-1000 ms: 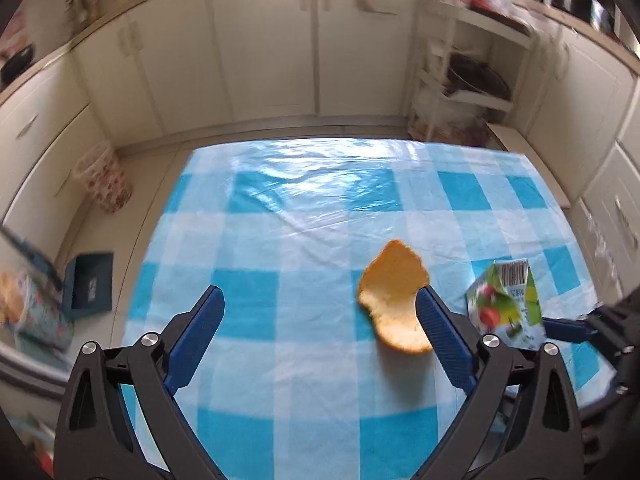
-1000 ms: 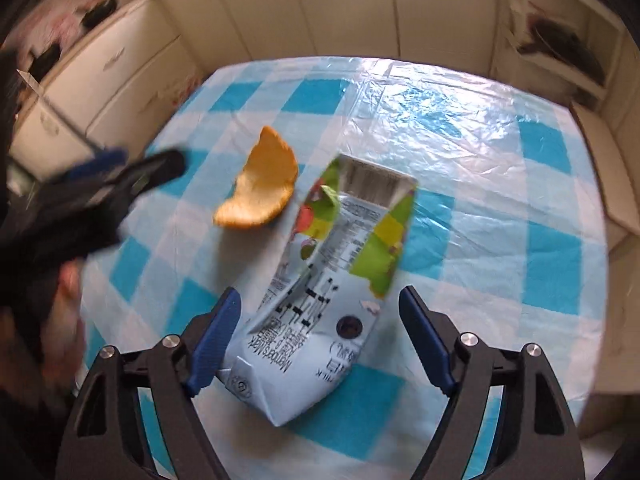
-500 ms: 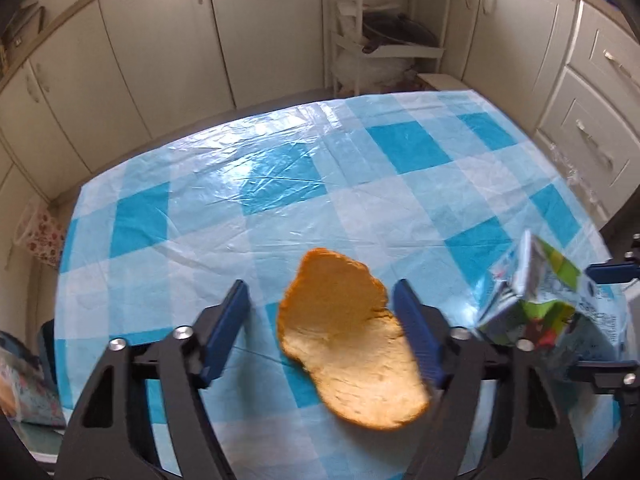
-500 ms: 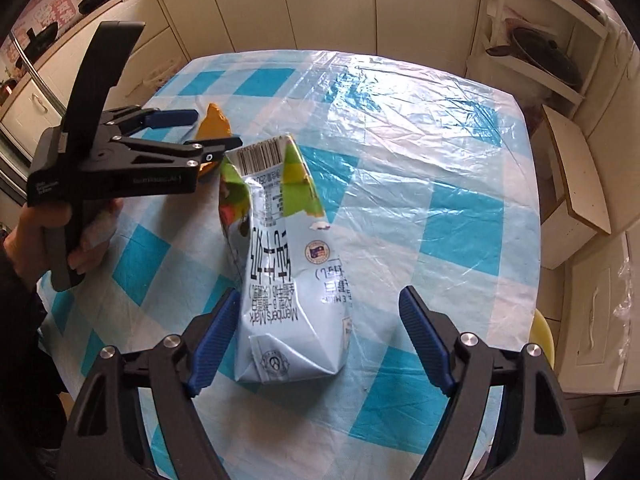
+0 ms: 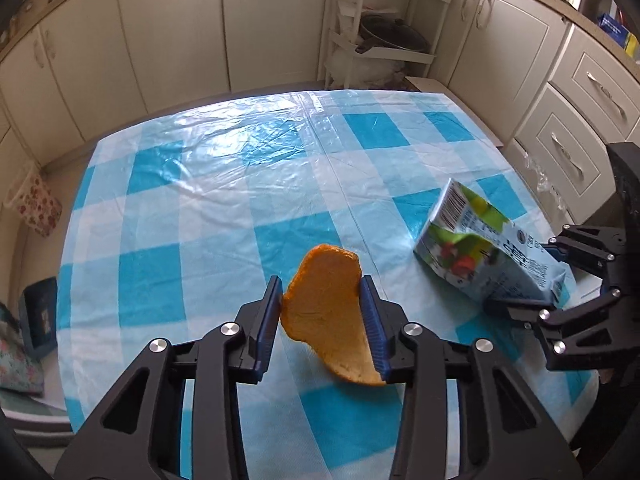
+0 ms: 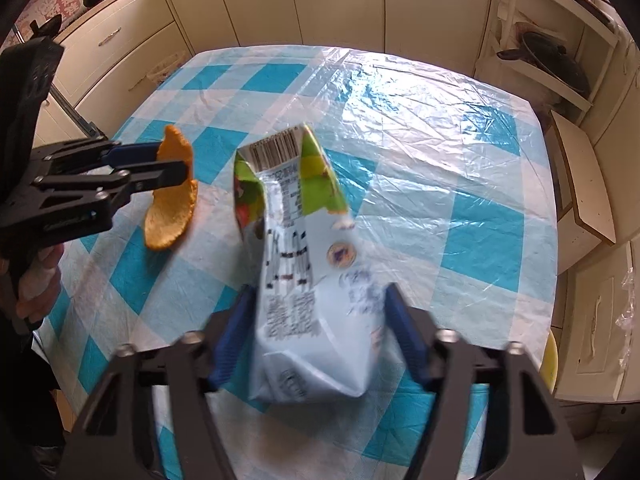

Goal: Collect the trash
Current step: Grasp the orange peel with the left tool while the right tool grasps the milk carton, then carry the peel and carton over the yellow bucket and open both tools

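An orange peel [image 5: 328, 312] stands on edge between the blue pads of my left gripper [image 5: 320, 292], which is shut on it just above the blue checked tablecloth [image 5: 224, 184]. It also shows in the right wrist view [image 6: 170, 200]. A crushed light-blue milk carton [image 6: 304, 280] with green and red print sits between the pads of my right gripper [image 6: 320, 308], which is shut on its lower end, with the barcode end tilted up. The carton also shows in the left wrist view [image 5: 488, 256], with the right gripper [image 5: 520, 280] at the table's right edge.
Cream kitchen cabinets [image 5: 168, 40] surround the table. A white shelf rack with a dark pan [image 5: 388, 36] stands behind it. A floral bin [image 5: 36, 208] and a dark dustpan [image 5: 38, 312] are on the floor to the left. Drawers [image 5: 576, 120] line the right.
Both grippers have closed: the left one on the orange peel, the right one on the milk carton. The peel and the carton's upper end have come up off the cloth.
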The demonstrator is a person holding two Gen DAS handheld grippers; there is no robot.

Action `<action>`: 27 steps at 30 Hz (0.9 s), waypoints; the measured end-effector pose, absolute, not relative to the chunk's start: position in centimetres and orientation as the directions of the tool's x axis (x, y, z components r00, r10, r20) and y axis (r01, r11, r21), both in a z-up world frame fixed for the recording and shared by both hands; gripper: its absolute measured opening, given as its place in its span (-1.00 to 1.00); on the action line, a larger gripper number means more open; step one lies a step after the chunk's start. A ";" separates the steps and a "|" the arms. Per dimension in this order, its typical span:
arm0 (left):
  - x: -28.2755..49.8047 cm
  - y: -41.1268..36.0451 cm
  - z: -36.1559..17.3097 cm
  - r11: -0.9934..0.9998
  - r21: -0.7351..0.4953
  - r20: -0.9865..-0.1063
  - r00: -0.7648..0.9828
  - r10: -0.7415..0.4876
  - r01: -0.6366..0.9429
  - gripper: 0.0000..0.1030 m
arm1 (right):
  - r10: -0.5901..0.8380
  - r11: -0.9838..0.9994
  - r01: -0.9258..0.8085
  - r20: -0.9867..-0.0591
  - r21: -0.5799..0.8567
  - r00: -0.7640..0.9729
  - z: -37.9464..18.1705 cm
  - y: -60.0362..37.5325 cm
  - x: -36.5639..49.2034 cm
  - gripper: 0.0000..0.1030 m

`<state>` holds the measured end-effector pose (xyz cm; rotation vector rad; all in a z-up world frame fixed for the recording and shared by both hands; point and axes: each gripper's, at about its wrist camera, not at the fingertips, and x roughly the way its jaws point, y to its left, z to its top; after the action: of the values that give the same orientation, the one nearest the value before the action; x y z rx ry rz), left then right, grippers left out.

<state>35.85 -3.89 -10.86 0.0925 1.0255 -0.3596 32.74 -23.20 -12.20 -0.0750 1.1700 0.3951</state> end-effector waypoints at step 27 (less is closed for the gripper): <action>32.2 -3.1 -12.7 0.967 -0.080 -0.862 0.470 -0.189 0.243 -0.29 | 0.299 0.938 -0.286 -0.876 0.197 0.378 -10.5 -26.2 29.8 0.06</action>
<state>32.23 -3.14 -12.66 0.0564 1.0485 -0.2651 29.82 -26.16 -10.52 0.0131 1.1225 0.3735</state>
